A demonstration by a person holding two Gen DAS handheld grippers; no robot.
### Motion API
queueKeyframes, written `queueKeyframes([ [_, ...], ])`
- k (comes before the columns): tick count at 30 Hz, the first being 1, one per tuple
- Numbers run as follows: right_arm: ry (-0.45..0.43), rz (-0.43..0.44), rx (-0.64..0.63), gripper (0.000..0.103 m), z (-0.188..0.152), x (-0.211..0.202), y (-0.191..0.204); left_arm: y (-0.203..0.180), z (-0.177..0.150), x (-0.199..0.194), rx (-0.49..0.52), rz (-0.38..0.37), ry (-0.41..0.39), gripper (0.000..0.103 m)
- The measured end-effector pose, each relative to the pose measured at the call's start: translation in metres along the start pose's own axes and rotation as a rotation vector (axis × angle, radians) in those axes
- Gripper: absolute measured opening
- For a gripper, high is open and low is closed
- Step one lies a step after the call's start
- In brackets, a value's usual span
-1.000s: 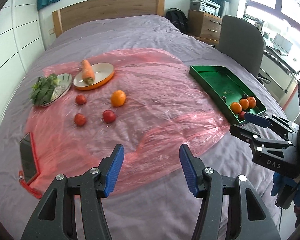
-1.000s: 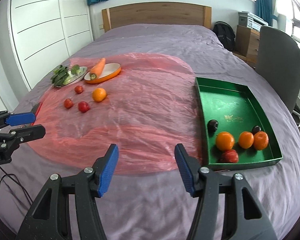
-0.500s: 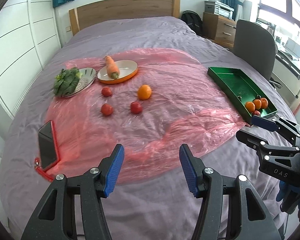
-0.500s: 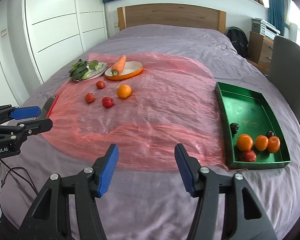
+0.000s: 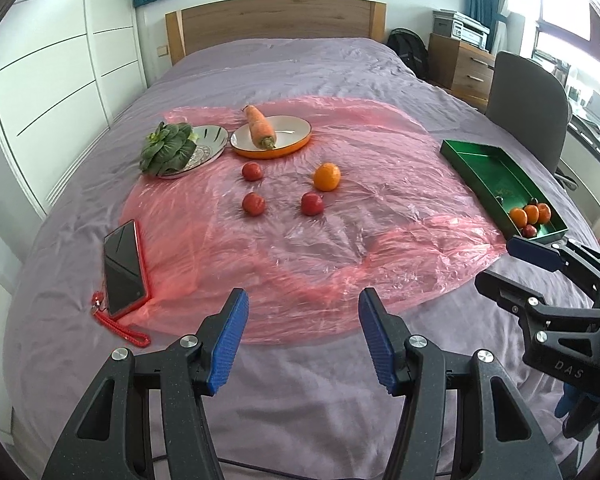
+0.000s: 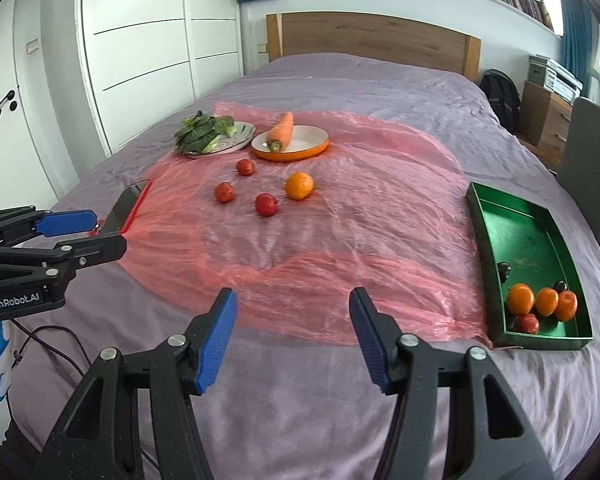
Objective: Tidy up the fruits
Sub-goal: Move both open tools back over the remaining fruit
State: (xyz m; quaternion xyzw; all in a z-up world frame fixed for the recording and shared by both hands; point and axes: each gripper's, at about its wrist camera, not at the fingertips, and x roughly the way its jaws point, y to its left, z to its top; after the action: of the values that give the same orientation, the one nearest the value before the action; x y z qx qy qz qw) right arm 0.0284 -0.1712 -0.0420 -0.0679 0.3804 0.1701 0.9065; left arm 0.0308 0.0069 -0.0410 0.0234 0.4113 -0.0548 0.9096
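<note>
On a pink plastic sheet over the bed lie an orange and three red fruits. A green tray at the right holds several orange, red and dark fruits. My left gripper hangs open and empty over the bed's near edge. My right gripper is likewise open with nothing between its fingers, and both are well short of the loose fruits.
A carrot rests on an orange-rimmed plate; leafy greens lie on a silver plate. A phone with a red strap sits at the sheet's left edge. A grey chair, dresser and backpack stand right of the bed.
Both views have shifted: the fruits, plates and tray have slid to the right in each frame as both hands moved sideways. The phone has come fully into view. Both grippers stayed open.
</note>
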Motion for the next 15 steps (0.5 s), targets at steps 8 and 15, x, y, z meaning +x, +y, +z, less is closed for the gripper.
queueKeyframes([
  [8, -0.005, -0.002, -0.017, 0.103, 0.0, -0.003, 0.014, 0.005, -0.004, 0.0, -0.01, -0.002, -0.009, 0.052],
  [15, 0.007, -0.001, -0.027, 0.103, 0.0, 0.002, 0.02, 0.013, -0.005, 0.004, -0.03, -0.001, -0.008, 0.052],
])
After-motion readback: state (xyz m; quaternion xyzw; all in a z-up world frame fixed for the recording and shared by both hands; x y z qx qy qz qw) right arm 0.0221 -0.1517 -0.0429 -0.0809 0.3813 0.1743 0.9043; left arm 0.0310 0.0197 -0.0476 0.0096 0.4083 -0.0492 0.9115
